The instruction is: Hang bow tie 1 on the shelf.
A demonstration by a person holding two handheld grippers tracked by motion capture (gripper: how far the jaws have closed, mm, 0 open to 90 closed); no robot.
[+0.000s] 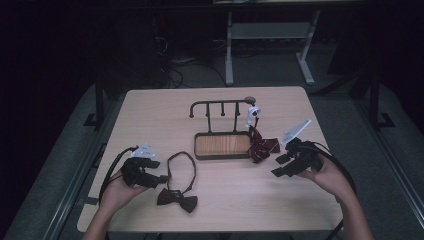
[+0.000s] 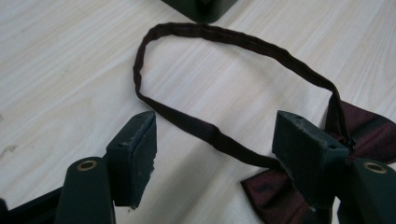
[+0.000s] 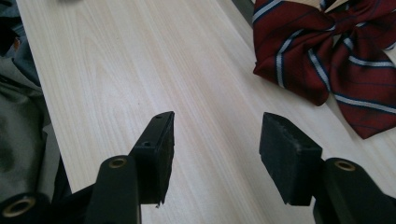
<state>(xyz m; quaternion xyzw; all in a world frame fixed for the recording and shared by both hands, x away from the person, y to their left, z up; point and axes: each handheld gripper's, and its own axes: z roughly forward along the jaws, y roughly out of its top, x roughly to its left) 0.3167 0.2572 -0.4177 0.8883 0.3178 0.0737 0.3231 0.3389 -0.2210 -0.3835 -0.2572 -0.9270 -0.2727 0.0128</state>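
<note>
Nearest the person, at about 7 o'clock on the table (image 1: 150, 107), the left tongs (image 1: 159, 172) rest in the left hand (image 1: 116, 192) with their jaws spread wide and nothing between them. In the left gripper view the left tongs (image 2: 215, 154) straddle the neck strap (image 2: 224, 39) of a dark maroon bow tie (image 2: 275, 191), which lies flat on the light wood; the strap crosses the gap between the jaws, and the right-hand jaw hides part of the bow's knot. Whether that jaw touches the fabric cannot be told. From above, the dark maroon bow tie (image 1: 178, 199) sits at roughly 6 o'clock, just beside the left tongs, its loop curling away toward 12 o'clock.

At about 4 o'clock the right hand (image 1: 327, 177) holds the right tongs (image 1: 281, 165), also spread and empty. In the right gripper view the right tongs (image 3: 217, 154) hover over bare wood, with a red striped bow tie (image 3: 327, 56) lying ahead toward 1 o'clock, apart from the jaws.

Farther off, near the table's centre, stands a hanger rack (image 1: 220, 105) on a wooden tray base (image 1: 222, 145). The red striped bow tie (image 1: 261, 147) rests against the base's 3 o'clock edge.
</note>
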